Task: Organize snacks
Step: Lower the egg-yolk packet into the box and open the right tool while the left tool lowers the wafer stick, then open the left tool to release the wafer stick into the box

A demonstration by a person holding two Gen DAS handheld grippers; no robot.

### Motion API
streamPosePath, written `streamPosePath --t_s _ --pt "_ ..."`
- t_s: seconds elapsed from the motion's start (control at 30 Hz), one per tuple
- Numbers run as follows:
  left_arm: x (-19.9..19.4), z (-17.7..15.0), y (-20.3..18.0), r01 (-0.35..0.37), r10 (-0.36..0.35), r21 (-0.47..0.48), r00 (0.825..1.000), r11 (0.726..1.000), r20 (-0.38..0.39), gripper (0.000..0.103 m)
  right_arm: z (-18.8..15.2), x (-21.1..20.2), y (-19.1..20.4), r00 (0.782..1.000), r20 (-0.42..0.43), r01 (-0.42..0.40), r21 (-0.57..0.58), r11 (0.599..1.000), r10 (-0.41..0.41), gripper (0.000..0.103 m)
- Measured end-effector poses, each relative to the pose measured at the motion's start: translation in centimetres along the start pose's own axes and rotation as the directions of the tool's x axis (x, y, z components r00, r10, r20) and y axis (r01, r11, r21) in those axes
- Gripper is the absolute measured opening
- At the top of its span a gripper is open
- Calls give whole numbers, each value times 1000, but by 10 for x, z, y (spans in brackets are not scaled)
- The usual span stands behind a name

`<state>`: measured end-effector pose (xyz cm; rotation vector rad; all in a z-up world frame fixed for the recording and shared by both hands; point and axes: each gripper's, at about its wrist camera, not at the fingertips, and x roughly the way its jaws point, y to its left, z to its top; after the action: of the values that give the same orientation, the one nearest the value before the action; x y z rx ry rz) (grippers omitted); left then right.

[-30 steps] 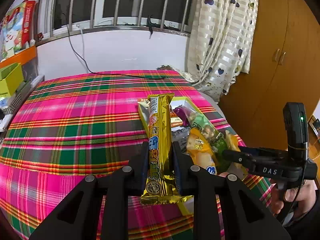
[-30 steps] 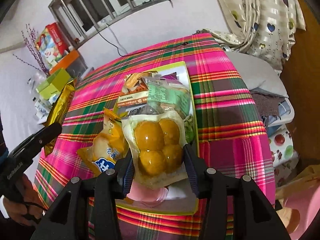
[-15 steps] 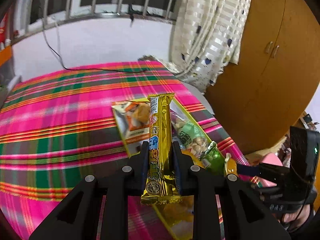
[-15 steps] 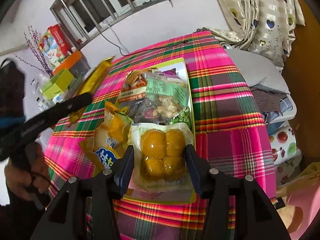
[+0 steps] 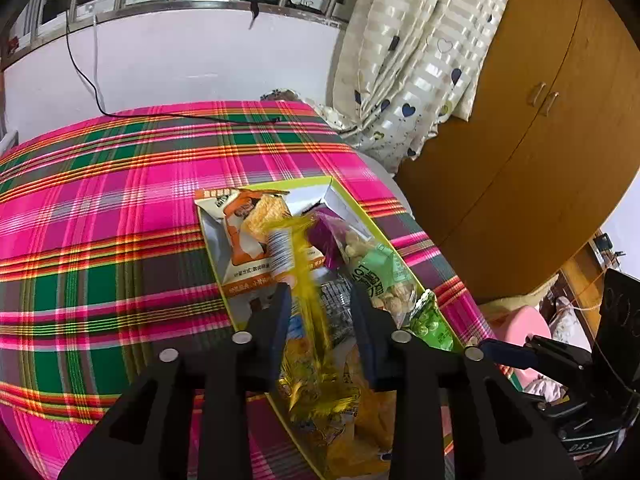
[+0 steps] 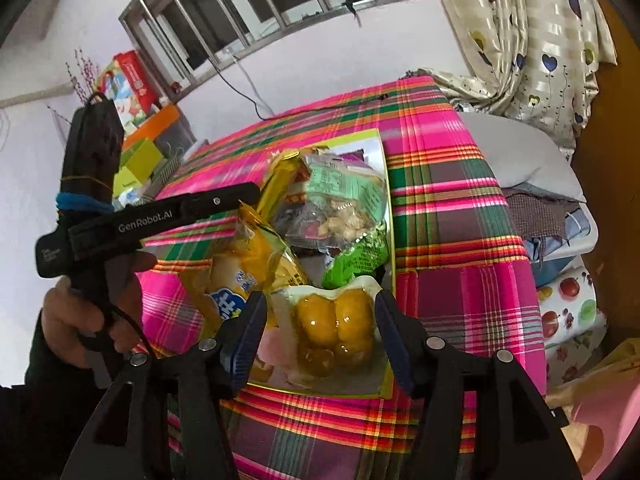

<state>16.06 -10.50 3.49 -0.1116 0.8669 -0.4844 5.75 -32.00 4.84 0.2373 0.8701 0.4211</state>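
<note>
Left wrist view: the left gripper point(image 5: 318, 306) is seen with fingers opening; the long gold foil snack bar point(image 5: 308, 280) is blurred between them, no longer pressed, and judged to be dropping into the shallow yellow-green cardboard tray point(image 5: 340, 194) on the pink-and-green plaid worktop point(image 5: 100, 240). In the right wrist view, the right gripper point(image 6: 320, 332) is also opening; the clear vacuum pouch of four yellow balls point(image 6: 334, 330) lies between its fingers at the tray's near end, seemingly released. Beyond it lie a yellow packet point(image 6: 240, 272) and a green nut bag point(image 6: 344, 200). Step in hand: depositing snacks. Next, both grippers should be withdrawn clear without snagging wrappers.
</note>
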Motion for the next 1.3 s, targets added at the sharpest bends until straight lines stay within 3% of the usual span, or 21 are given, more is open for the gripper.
streamPosePath --t_s 0.07,0.17,0.63,1.13,1.3 --pt "-4 1 1 1 -1 -5 1000 1000 16 40 0 -2 2 1000 8 4 -7 1000 -4 55" --pt "-13 -1 -2 -18 18 3 999 1000 37 40 1 -4 7 1000 11 24 -17 1000 -24 50" --pt "-72 -36 -14 -83 80 17 990 996 117 40 -3 -17 58 982 79 179 -153 972 -169 50" --pt "-77 -100 -24 -122 122 -3 992 993 42 40 -36 -14 83 982 39 191 -208 959 -187 51" --pt "-77 -117 -26 -178 178 3 983 984 31 40 -46 -10 82 983 29 185 -196 963 -183 51"
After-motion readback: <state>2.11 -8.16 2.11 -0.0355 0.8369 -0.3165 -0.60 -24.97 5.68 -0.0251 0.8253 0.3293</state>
